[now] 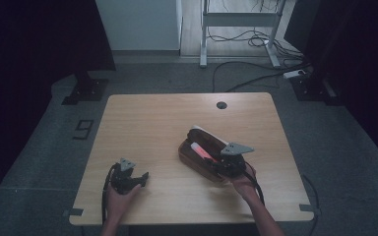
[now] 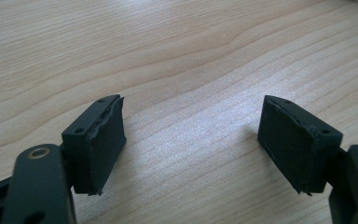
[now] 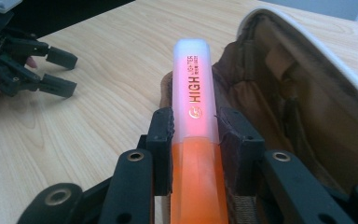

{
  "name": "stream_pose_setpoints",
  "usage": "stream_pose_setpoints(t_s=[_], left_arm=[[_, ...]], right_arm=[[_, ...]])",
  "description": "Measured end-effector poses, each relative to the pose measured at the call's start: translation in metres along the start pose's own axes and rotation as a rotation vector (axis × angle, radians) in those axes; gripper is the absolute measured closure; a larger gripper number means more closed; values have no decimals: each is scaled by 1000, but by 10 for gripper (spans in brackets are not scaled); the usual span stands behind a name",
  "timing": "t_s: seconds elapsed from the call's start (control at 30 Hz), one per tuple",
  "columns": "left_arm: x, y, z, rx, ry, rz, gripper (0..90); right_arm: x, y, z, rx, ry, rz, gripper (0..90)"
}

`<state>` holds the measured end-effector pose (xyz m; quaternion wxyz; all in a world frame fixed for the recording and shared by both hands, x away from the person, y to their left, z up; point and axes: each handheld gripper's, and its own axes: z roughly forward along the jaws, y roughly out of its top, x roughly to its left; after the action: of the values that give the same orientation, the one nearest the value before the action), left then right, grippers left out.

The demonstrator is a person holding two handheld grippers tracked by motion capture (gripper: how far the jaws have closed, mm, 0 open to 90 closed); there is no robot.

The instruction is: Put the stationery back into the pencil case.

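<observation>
An orange highlighter (image 3: 193, 121) with a pale translucent cap (image 1: 200, 150) sits between the pads of my right gripper (image 3: 196, 133), which is shut on it. The pen lies along the near edge of an open brown pencil case (image 3: 284, 88), its cap pointing away from me. In the high view my right gripper (image 1: 221, 162) is over the case (image 1: 197, 160) at the table's middle right. My left gripper (image 2: 191, 140) rests low over bare wood, open, with nothing between its pads. It also appears at the lower left of the table (image 1: 142, 178) and in the right gripper view (image 3: 60, 72).
The light wooden table (image 1: 147, 123) has a round cable hole (image 1: 221, 104) near its far edge. A metal desk frame (image 1: 238, 19) and cables (image 1: 256, 73) stand on the grey floor beyond. Dark curtains flank both sides.
</observation>
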<state>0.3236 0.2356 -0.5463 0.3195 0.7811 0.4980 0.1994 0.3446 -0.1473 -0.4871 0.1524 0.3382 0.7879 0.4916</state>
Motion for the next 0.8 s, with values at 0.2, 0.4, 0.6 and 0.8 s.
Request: stream_pose_setpoints(t_s=[0.2,0.4,0.6,0.8], left_arm=[[0,0,0,0,0,0,226],[0,0,0,0,-1,1,226],[0,0,0,0,-1,1,226],[0,0,0,0,0,1,226]], right_arm=[[-6,0,-2,-5,-14,6,655],[-11,0,-4,-9,-27,6,655],[-17,1,-7,-16,-47,9,654],[-23,1,-8,-18,-61,5,654]])
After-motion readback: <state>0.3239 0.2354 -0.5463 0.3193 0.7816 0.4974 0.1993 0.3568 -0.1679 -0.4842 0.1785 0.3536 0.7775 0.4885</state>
